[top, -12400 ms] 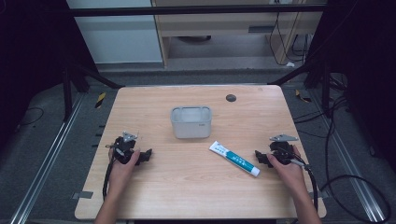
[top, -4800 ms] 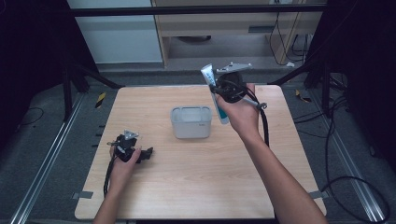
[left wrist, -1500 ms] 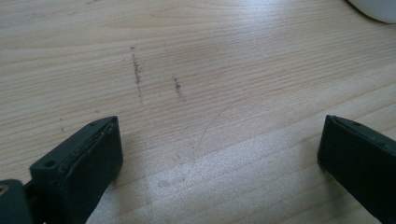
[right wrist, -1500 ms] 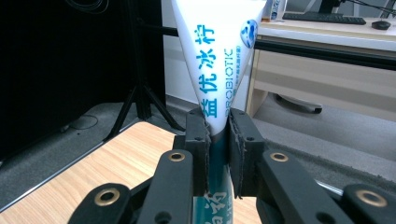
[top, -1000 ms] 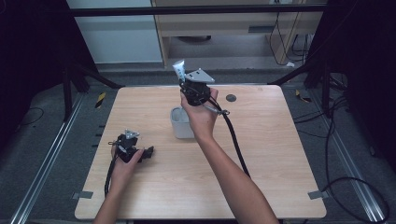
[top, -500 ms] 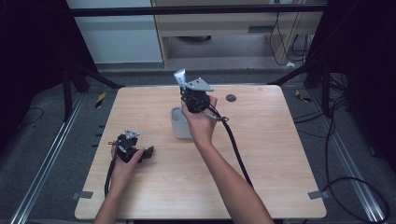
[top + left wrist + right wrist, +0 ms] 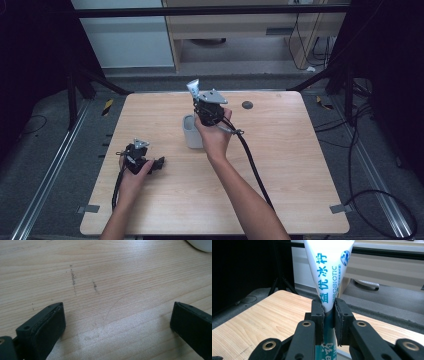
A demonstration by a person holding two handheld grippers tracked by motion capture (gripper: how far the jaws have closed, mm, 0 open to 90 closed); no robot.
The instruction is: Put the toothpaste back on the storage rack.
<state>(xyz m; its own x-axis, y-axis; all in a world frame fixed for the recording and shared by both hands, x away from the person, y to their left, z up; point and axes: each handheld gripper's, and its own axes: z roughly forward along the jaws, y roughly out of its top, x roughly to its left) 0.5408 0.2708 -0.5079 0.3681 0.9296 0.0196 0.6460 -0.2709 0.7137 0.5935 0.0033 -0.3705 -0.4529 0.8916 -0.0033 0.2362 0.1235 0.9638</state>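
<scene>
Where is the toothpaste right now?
In the high view the toothpaste tube stands upright in the right gripper, above the white container near the far middle of the table. The right gripper view shows it pinched between the jaws.

The right gripper (image 7: 202,102) and hand hide most of the white container (image 7: 190,132).

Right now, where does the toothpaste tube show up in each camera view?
High view: toothpaste tube stands upright above the white container, clamped in the right gripper.
Left gripper view: not in it.
Right gripper view: tube rises centre frame, pinched between the jaws.
Shared landmark: the wooden table.
</scene>
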